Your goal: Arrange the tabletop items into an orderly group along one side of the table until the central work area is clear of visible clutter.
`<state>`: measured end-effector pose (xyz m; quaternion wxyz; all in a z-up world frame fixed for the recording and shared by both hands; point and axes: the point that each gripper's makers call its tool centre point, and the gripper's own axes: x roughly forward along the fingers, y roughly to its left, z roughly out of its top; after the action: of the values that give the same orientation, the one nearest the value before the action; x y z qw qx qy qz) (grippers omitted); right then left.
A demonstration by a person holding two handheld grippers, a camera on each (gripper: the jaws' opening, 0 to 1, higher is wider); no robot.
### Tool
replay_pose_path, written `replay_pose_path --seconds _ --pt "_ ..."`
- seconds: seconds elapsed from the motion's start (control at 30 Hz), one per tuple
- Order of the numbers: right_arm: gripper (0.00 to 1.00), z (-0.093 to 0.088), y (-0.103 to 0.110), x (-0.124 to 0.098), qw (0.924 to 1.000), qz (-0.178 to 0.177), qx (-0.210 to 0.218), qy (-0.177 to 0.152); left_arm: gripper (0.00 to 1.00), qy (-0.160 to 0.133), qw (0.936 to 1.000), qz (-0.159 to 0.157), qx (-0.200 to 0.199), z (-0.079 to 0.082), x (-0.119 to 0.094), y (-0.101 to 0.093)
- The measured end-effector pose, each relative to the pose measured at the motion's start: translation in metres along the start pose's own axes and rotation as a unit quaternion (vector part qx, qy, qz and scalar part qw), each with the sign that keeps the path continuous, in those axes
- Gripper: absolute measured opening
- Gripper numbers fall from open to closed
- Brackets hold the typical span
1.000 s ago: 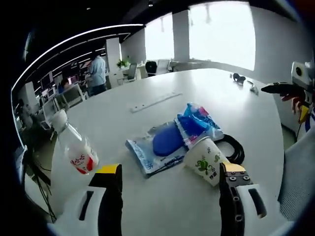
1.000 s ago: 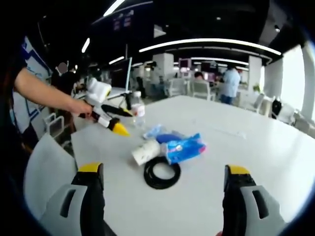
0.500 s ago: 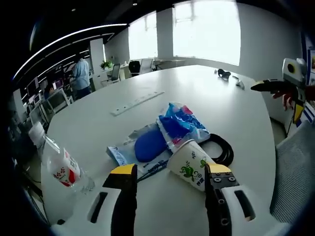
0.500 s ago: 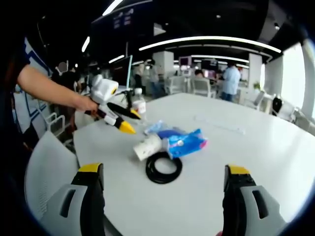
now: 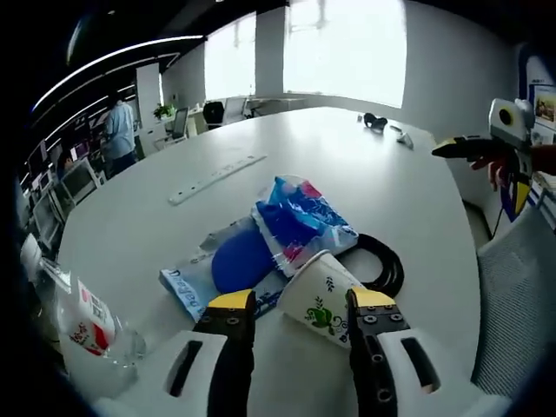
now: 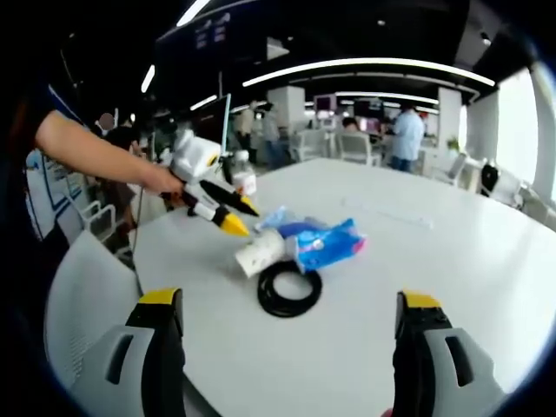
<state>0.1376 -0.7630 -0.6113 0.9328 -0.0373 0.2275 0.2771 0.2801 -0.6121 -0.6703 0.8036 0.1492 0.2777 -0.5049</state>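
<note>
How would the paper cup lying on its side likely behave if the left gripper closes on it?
The paper cup looks thin-walled and empty, so probably light and easily crushed. Lying on its side on the smooth table, it may roll or skid away from the left gripper.

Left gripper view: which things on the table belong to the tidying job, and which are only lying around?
For the job:
paper cup
blue packets
black cable coil
plastic bottle

Lying about:
white power strip
dark item at far edge
</note>
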Motion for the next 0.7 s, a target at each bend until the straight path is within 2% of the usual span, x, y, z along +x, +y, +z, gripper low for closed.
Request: replay_pose_path --seconds 0.17,0.3,0.5,0.7 --pt "1.0 -0.001 -0.005 -0.001 1.0 -0.003 0.003 0.003 0.33 0.005 0.9996 -0.028 -0.008 0.002 0.01 -0.006" --pt "1.0 -0.003 -0.009 0.0 1.0 -0.006 0.006 0.005 0.32 0.005 0.9995 -0.032 0.001 0.006 0.016 -0.004" --pt "1.0 -0.006 -0.012 -0.001 0.9998 -0.007 0.015 0.006 0.25 0.025 0.9969 -0.075 0.002 0.007 0.025 -0.012" --pt "1.0 -0.006 -0.017 0.0 0.9996 -0.013 0.023 0.005 0.2 0.04 0.9949 -0.093 -0.004 0.005 0.026 -0.012"
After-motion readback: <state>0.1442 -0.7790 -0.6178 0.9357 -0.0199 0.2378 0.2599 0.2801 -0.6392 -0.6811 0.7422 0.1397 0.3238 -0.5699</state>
